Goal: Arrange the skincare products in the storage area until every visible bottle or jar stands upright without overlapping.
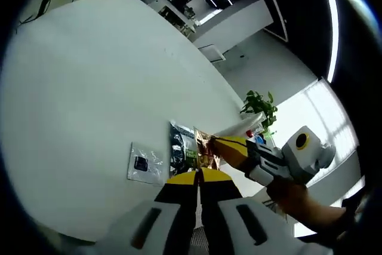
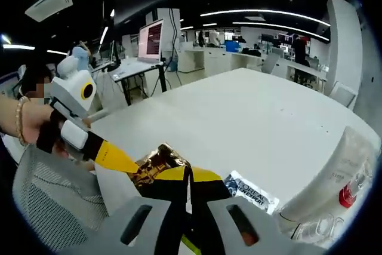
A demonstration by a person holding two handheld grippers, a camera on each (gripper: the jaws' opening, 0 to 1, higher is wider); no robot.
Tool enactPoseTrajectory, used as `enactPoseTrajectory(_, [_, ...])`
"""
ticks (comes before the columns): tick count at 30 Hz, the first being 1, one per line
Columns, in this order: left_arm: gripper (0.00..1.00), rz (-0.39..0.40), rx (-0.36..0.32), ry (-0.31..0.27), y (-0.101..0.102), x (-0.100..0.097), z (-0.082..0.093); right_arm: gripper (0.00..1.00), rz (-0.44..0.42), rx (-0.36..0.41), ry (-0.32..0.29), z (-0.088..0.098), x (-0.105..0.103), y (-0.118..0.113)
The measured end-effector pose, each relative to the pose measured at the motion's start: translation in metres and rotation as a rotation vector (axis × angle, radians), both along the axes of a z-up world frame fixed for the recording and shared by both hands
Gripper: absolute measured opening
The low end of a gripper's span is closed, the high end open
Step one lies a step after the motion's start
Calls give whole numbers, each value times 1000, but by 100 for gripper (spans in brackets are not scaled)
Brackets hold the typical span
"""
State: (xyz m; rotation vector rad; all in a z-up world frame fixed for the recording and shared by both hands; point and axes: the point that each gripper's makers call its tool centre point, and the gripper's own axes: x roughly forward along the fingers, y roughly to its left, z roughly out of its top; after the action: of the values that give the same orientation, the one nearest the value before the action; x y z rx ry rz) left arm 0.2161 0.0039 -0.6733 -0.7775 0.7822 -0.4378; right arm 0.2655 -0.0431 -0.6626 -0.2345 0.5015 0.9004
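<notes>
A crumpled gold foil sachet sits just past both sets of jaws. My left gripper is shut, with the sachet's near end at its tips. It enters the right gripper view from the left, its yellow tip on the sachet's edge. My right gripper is also shut against the sachet. It enters the left gripper view from the right, pinching the sachet's top. A dark green sachet and a clear sachet with a dark label lie flat. A printed sachet lies flat too.
The white table spreads wide beyond the sachets. A clear plastic bag holding a red-capped item lies at its edge. A potted plant stands beyond. A mesh chair and a person's hand are close.
</notes>
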Motion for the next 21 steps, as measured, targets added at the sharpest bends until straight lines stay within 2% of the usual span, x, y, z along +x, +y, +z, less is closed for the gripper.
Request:
enactPoseTrajectory(13, [0,5,16,20,3,18,-14,1,-7,-30,7,-20,21,8])
enactPoseTrajectory(21, [0,-6,45,36,10,34,-30,1,-28,-38,31,-37,34,11])
